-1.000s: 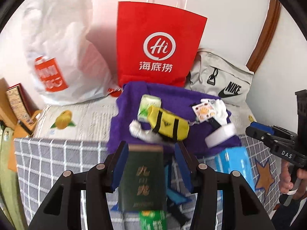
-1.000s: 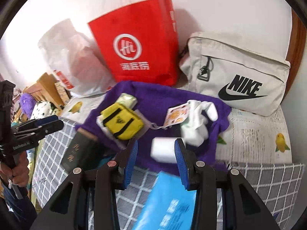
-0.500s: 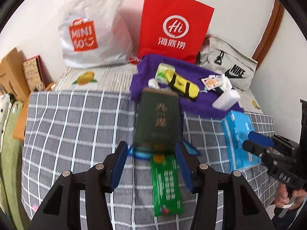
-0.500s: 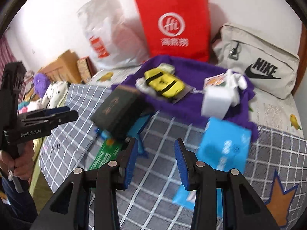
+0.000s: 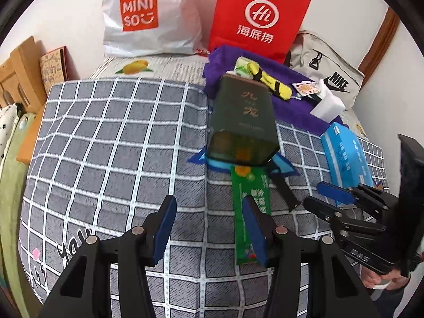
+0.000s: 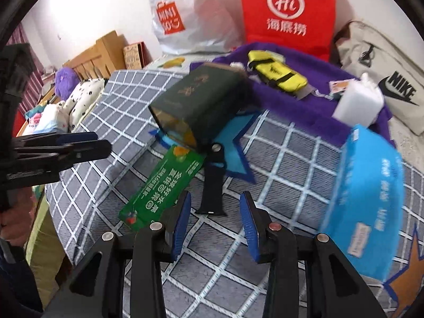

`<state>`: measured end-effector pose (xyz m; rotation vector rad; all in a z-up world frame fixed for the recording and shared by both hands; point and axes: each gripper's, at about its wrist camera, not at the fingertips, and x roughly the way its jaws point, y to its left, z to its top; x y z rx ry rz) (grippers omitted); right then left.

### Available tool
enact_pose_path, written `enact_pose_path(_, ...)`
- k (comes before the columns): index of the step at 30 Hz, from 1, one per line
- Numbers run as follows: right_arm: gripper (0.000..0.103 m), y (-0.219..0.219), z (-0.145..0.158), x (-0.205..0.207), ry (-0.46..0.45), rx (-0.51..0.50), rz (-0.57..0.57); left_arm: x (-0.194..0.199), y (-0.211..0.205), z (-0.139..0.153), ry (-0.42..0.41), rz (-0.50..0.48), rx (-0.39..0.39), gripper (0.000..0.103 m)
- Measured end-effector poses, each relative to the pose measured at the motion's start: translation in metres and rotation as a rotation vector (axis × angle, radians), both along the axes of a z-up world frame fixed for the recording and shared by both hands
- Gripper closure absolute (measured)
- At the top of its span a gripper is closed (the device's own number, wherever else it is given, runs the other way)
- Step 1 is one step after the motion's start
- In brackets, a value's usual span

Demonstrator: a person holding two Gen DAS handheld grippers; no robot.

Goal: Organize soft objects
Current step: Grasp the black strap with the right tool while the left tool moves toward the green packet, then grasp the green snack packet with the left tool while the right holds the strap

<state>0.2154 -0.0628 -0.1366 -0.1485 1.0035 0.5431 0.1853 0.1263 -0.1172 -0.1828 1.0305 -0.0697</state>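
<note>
Soft objects: purple towel, yellow pouch, white sponge block and blue tissue pack all sit at the far side of the grid blanket, below the red bag.

Left wrist view:
- Left gripper spread wide, nothing between the pads. 1 s ago it hung right over the dark green box, almost framing it; now it has pulled back and the box sits at 12 o'clock, well clear.
- Green flat packet runs from under the box toward 6, its near end beside the right pad.
- Towel pile at 1 o'clock, tissue pack at 3 o'clock. Right gripper visible at 4 o'clock, hovering above the blanket.
- MINISO bag at 11, Nike bag at 2.

Right wrist view:
- Right gripper wide, holding nothing. 1 s ago it was close over the sponge block; now that is far off at 2 o'clock, not picked up.
- Black strap lies at 12 just ahead of the pads. Tissue pack at 3, just beside the right finger; frame is blurred there.
- Box and towel at 12–1. Left gripper at 9.

Read: both tools retreated with nothing in them, pile looks unchanged. Likely a reset or re-target; nothing sorted in this step. Nearest soft candidate for the right tool is the tissue pack.
</note>
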Motion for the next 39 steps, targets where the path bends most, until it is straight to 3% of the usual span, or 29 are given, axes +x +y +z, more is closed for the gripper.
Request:
enact_pose_path(2, 0.074, 0.008, -0.01, 0.004, 0.007, -0.026, 0.006, -0.002, 0.004, -0.006, 0.009, -0.001, -0.013, 0.054)
enact_pose_path(9, 0.074, 0.026, -0.028, 0.02, 0.033, -0.053, 0.0, -0.006, 0.02, -0.015, 0.03, 0.008, -0.049, 0.054)
enact_pose_path(12, 0.074, 0.033, -0.03, 0.022, -0.003, -0.077, -0.001, -0.007, 0.026, -0.015, 0.029, 0.018, -0.06, 0.054)
enact_pose_path(14, 0.082, 0.034, -0.032, 0.025, -0.039, -0.094, -0.022, -0.007, 0.028, -0.016, 0.029, 0.016, -0.082, 0.054)
enact_pose_path(21, 0.083, 0.021, -0.027, 0.007, -0.032, -0.141, 0.014, -0.004, 0.029, -0.022, 0.034, 0.011, -0.113, 0.054)
enact_pose_path(29, 0.079, 0.012, -0.033, 0.007, -0.015, -0.066, -0.022, 0.001, 0.02, -0.031, 0.061, -0.007, -0.115, 0.054)
enact_pose_path(39, 0.081, 0.004, -0.025, 0.002, -0.039, -0.063, -0.022, 0.004, -0.003, -0.036, 0.068, -0.058, -0.105, 0.05)
